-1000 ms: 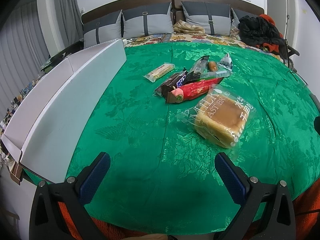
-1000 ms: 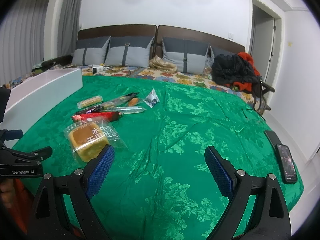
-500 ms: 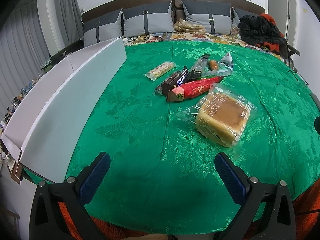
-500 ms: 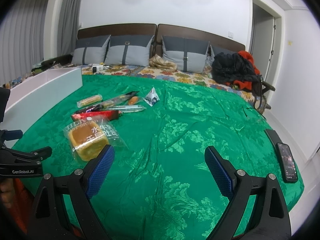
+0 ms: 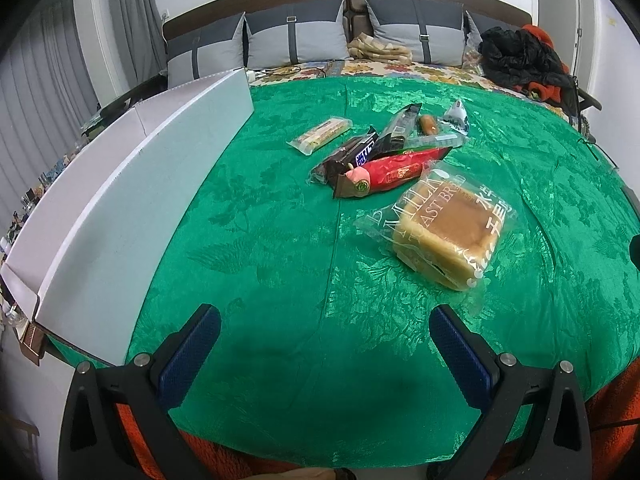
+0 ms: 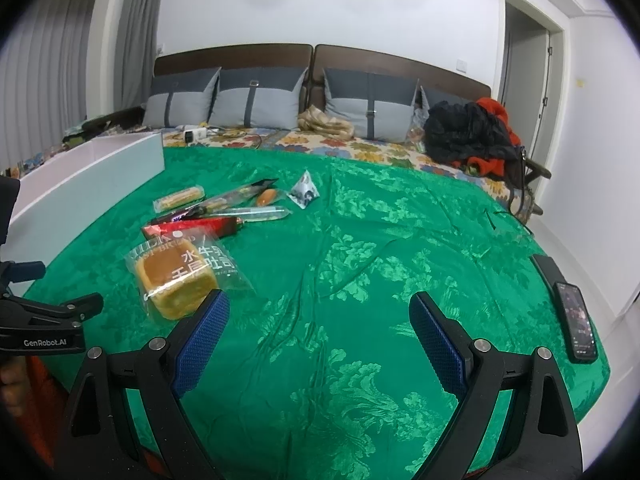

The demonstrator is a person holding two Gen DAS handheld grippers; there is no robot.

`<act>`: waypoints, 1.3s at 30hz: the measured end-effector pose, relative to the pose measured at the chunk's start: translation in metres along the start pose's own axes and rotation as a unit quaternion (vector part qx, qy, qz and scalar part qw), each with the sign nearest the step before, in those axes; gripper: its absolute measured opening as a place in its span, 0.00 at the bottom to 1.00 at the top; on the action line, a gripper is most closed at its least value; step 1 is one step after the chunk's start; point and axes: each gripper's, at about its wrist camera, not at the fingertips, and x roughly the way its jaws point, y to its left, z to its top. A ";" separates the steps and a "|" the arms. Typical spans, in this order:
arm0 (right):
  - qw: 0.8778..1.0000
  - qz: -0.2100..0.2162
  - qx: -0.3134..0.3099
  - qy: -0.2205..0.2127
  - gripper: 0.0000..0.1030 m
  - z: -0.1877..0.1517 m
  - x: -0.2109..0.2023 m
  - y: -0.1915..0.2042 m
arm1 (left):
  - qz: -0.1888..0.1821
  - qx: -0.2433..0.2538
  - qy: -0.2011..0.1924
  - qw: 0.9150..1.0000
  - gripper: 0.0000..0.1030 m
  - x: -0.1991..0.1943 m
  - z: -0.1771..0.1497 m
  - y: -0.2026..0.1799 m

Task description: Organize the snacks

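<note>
Seemingly untouched, bread packet [image 5: 444,232] beyond spread left gripper [image 5: 326,350]

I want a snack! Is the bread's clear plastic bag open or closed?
Cannot tell. The clear plastic bread bag lies flat on the green cloth with the loaf inside, but its end seal is not visible.

Bed cover [image 5: 260,240]: bright green, woven leaf damask pattern. Box [image 5: 132,184]: plain white. Toast bread [image 5: 444,232]: golden brown, in clear wrap with white lettering. Long packet [image 5: 396,172]: red. Bar wrapper [image 5: 348,156]: dark brown, blue-and-white label. Far sheet [image 6: 360,150]: cream, multicoloured flowers. Pillows [image 6: 256,100]: two-tone grey. Tongs pads [image 5: 192,354]: blue, on black arms.
</note>
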 end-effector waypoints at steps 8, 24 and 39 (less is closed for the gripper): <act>1.000 0.003 0.005 0.009 0.91 0.000 0.002 -0.002 | -0.006 -0.006 0.016 1.000 1.00 0.007 -0.001 0.002; 0.987 0.041 0.091 0.125 0.91 -0.024 0.044 -0.029 | -0.014 -0.029 0.098 0.995 1.00 0.059 -0.005 0.020; 0.984 0.046 0.082 0.154 0.91 -0.031 0.051 -0.023 | -0.021 -0.048 0.095 0.994 1.00 0.065 -0.004 0.029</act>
